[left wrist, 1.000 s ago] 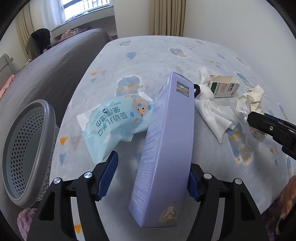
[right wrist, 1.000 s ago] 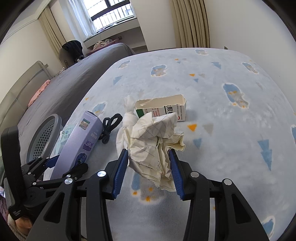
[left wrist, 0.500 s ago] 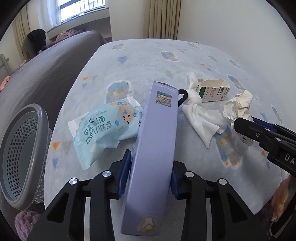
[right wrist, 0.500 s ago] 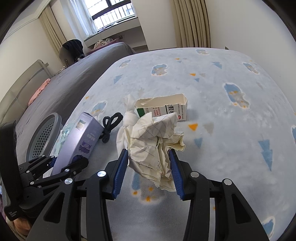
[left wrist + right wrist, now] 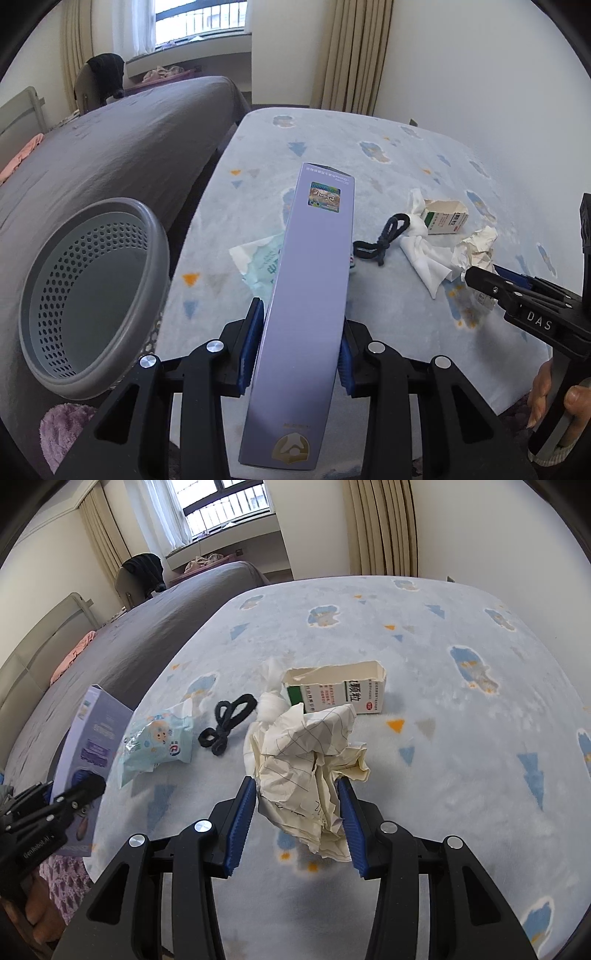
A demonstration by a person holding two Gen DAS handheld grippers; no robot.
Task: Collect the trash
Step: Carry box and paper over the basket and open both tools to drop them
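My left gripper (image 5: 301, 345) is shut on a long lavender box (image 5: 310, 295) and holds it lifted above the bed, near the grey perforated basket (image 5: 92, 291) at the left. My right gripper (image 5: 297, 812) is shut on a crumpled cream paper wad (image 5: 310, 768) just above the patterned sheet. A light-blue wipes packet (image 5: 159, 746), a black hair tie (image 5: 227, 723), a white knotted tissue (image 5: 271, 701) and an open green-and-white medicine carton (image 5: 340, 692) lie on the bed. The lavender box (image 5: 90, 738) and the left gripper (image 5: 74, 794) also show in the right wrist view.
The bed has a light-blue patterned sheet (image 5: 443, 738); a grey blanket (image 5: 110, 147) covers the adjoining bed at the left. A purple fluffy item (image 5: 66, 424) lies below the basket. Wall and curtains stand behind. The right gripper (image 5: 480, 278) shows at the right edge of the left wrist view.
My left gripper closed on the lavender box, lifted it off the wipes packet and swung left toward the basket. The right gripper keeps holding the paper wad, nearly still.
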